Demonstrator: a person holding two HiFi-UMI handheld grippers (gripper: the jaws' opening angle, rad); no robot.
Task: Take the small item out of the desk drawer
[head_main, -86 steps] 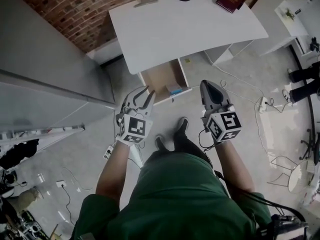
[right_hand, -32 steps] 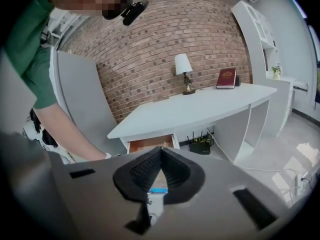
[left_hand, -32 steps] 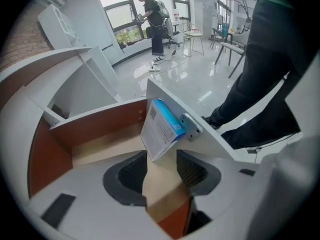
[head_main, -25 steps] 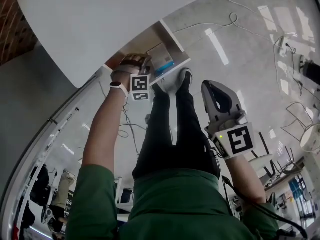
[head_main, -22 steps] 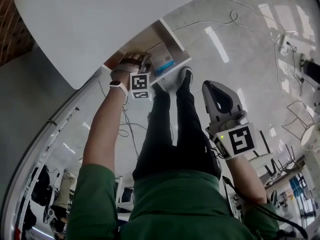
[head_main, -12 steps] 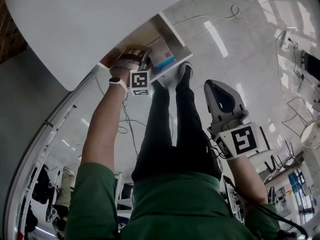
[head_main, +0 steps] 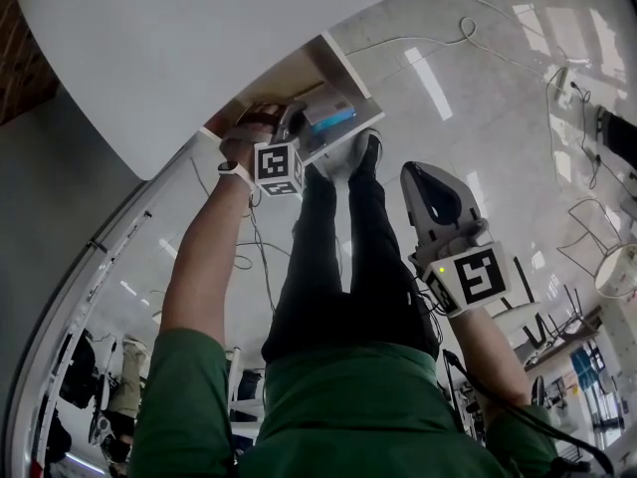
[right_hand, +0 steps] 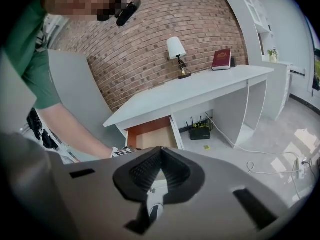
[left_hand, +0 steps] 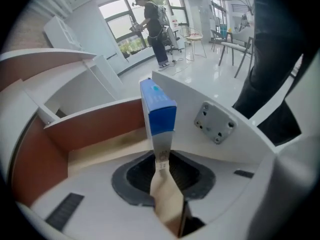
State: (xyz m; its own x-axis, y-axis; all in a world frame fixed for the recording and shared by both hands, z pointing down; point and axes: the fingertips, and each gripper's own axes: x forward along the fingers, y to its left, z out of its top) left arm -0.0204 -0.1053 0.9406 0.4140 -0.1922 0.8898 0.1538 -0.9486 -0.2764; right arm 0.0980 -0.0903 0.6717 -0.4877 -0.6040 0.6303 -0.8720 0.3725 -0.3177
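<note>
left gripper point(head_main: 294, 122) fingers, lately wide, are closing on the blue-and-white box point(left_hand: 159, 115) in the drawer point(left_hand: 95, 126). lift-out comes next. right gripper point(head_main: 426, 182): clenched, empty.

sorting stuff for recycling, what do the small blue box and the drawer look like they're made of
The small blue box is probably thin cardboard: matte blue and white print, crisp folded edges. The drawer looks like laminated board, with flat brown wood-tone walls inside and a smooth white front panel; its core is not visible.
</note>
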